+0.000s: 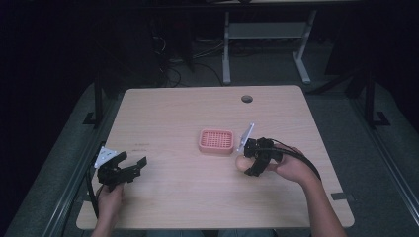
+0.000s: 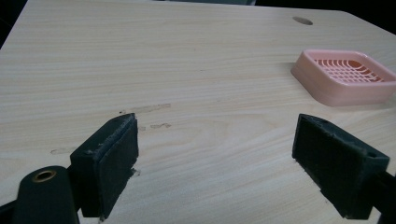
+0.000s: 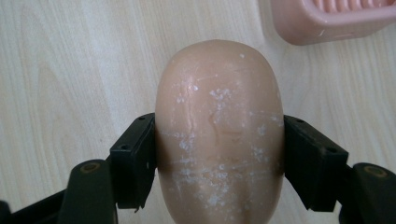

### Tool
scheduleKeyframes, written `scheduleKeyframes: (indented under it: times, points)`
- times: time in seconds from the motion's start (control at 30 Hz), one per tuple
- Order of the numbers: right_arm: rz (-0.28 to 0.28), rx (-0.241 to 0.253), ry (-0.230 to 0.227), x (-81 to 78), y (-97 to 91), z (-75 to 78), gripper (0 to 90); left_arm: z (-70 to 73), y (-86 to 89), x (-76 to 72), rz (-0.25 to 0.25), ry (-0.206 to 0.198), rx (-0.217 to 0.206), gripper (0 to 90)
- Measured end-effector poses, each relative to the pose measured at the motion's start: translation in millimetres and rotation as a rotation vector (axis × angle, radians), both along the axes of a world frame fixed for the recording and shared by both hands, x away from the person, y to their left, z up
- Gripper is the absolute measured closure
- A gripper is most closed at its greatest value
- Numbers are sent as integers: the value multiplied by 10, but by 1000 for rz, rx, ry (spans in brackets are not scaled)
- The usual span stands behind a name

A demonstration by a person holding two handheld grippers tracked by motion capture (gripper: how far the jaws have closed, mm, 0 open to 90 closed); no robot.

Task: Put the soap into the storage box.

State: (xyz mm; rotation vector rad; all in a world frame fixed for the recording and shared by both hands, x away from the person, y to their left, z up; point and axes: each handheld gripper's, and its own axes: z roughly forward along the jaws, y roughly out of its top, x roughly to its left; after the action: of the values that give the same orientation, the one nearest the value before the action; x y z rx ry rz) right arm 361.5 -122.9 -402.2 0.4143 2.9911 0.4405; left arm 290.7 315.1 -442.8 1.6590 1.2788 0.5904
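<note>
A peach-coloured oval soap bar (image 3: 219, 135) sits between the two jaws of my right gripper (image 3: 219, 163), which is shut on its sides just above the wooden table (image 1: 188, 192). From the high view the soap (image 1: 241, 162) pokes out left of that gripper (image 1: 248, 165), a little right of and nearer than the pink soap dish (image 1: 216, 141). The dish (image 2: 348, 75) has a slatted inside and nothing in it; its corner (image 3: 327, 16) appears at the top right of the right gripper view. My left gripper (image 1: 132, 160) rests at the table's front left, open and holding nothing (image 2: 215, 154).
A round cable hole (image 1: 247, 98) lies near the table's far edge. Beyond the table stand a white desk frame (image 1: 227, 49) and cables on a dark floor. Bare tabletop spreads between the two grippers and behind the dish.
</note>
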Motion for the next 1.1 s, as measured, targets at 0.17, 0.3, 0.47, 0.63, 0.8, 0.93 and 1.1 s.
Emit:
scheduleKeyframes:
  times: [0.17, 0.3, 0.47, 0.63, 0.8, 0.93, 1.1]
  points:
    - [-2, 7, 7, 47, 14, 11, 314, 2, 2, 2, 0, 0, 3, 142]
    - [-21, 15, 34, 119, 2, -32, 314, -2, -1, 3, -1, 2, 3, 142]
    - [-22, 13, 39, 149, 8, -60, 314, -3, -6, 3, -1, -1, 0, 142]
    - [-22, 12, 43, 168, 29, -47, 314, -1, -6, 3, -2, -2, -1, 142]
    - [-9, -2, 25, 203, 104, 19, 314, 1, -6, 2, -2, -3, 0, 142]
    - [-3, -5, 22, 227, 144, 52, 314, -1, -14, 10, -6, -3, 7, 142]
    - [3, -5, 16, 278, 206, 99, 314, -5, -16, 14, -6, 2, 4, 142]
